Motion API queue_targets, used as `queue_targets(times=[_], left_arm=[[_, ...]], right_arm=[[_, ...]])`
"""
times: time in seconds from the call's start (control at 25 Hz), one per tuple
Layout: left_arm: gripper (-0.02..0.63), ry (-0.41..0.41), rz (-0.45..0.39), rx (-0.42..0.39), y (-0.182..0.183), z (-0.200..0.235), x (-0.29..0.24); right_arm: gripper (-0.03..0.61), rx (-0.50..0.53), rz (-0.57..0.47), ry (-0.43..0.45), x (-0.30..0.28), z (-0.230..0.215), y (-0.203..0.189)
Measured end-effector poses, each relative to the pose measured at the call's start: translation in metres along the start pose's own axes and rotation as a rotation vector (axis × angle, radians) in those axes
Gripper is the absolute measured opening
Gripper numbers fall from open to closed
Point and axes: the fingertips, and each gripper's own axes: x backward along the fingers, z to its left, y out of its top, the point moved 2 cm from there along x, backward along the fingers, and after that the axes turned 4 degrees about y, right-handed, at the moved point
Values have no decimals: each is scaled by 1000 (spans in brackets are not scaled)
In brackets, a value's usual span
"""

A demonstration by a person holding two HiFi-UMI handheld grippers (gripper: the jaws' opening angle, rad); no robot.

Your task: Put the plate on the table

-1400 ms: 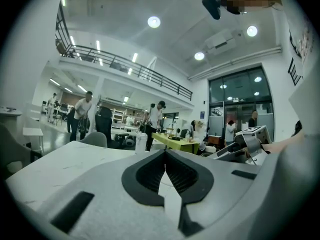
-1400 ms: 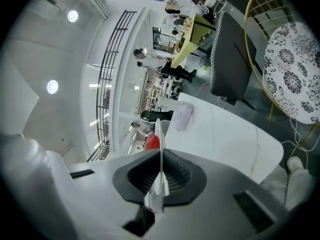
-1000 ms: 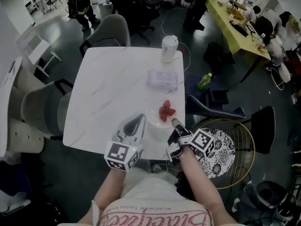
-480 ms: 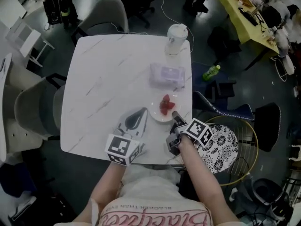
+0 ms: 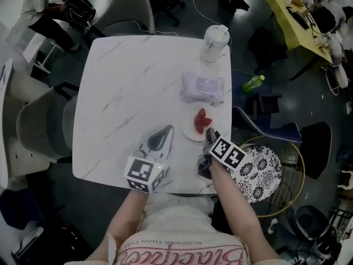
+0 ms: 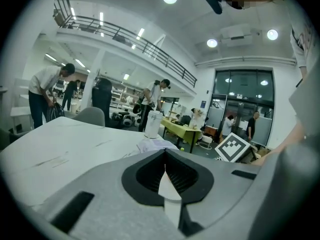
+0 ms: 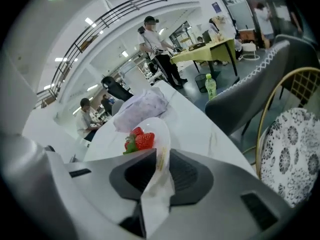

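Observation:
A small white plate (image 5: 194,127) with strawberries (image 5: 202,118) is at the right side of the white marble table (image 5: 127,81), just in front of a wipes packet (image 5: 203,87). My right gripper (image 5: 209,137) is shut on the plate's near rim. In the right gripper view the plate (image 7: 161,134) runs edge-on out of my right gripper (image 7: 160,160), with the strawberries (image 7: 139,140) beside it. I cannot tell whether the plate rests on the table. My left gripper (image 5: 165,132) lies on the table left of the plate, shut and empty, as the left gripper (image 6: 165,170) view confirms.
A lidded white cup (image 5: 214,42) stands at the table's far right corner. A gold wire chair with a patterned cushion (image 5: 263,173) is close on the right, grey chairs (image 5: 41,126) on the left and far side. A green bottle (image 5: 253,83) lies on the floor.
My right gripper has carried the plate a little farther in over the table, toward the wipes packet. The left gripper has stayed on the table.

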Motion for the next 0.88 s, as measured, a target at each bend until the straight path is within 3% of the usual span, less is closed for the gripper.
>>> queue_targets(times=[0.24,0.44,0.88], left_arm=[[3,15,-3,-7,0,1,6],[3,22,-1,-20,-5,-6,11],[3,18,-84,-91,4,-44,34]], right_arm=[[92,229,20,-98,-3,-2,-6],[97,533,-46,-168,1,8,-2],[54,811,-231,46,83,57,19]])
